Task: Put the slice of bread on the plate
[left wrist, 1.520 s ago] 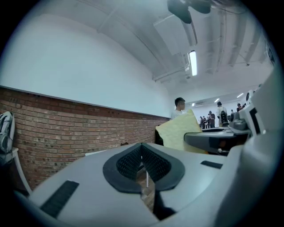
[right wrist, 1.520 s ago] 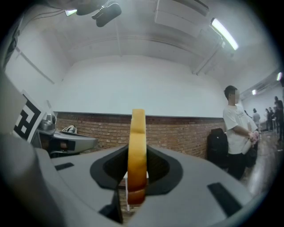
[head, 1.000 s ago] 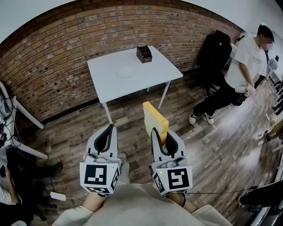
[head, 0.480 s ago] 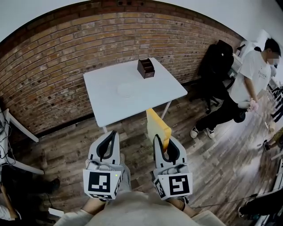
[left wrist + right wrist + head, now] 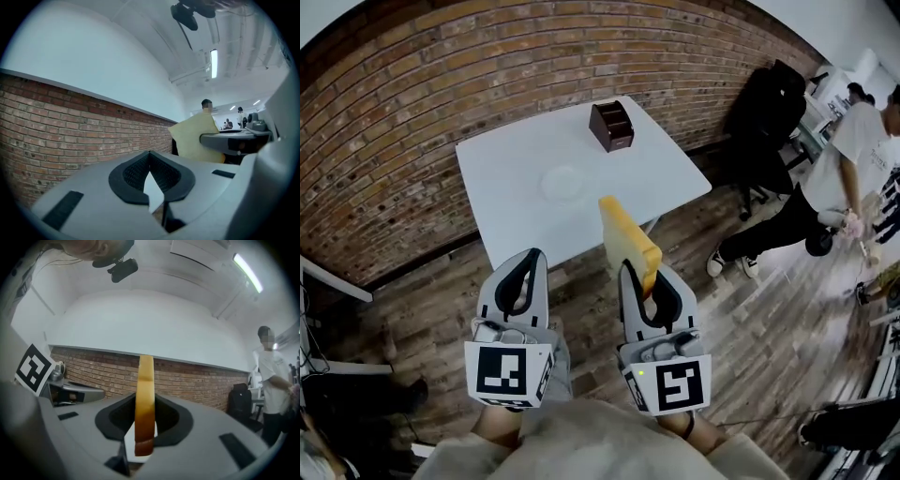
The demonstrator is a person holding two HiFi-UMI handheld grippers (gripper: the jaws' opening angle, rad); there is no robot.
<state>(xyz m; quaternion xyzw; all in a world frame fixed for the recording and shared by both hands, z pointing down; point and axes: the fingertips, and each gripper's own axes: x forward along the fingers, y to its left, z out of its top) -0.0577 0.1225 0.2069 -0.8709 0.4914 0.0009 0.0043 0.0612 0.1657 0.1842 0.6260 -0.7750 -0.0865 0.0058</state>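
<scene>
One slice of bread (image 5: 628, 246) stood on edge, clamped in the jaws of the right gripper (image 5: 642, 278), at the near edge of the single white table (image 5: 666, 178). One pale plate (image 5: 563, 182) lay on it, with one brown box (image 5: 610, 125) beyond. The left gripper (image 5: 532, 262) was closed and empty. A person (image 5: 862, 150) stood at the right.
</scene>
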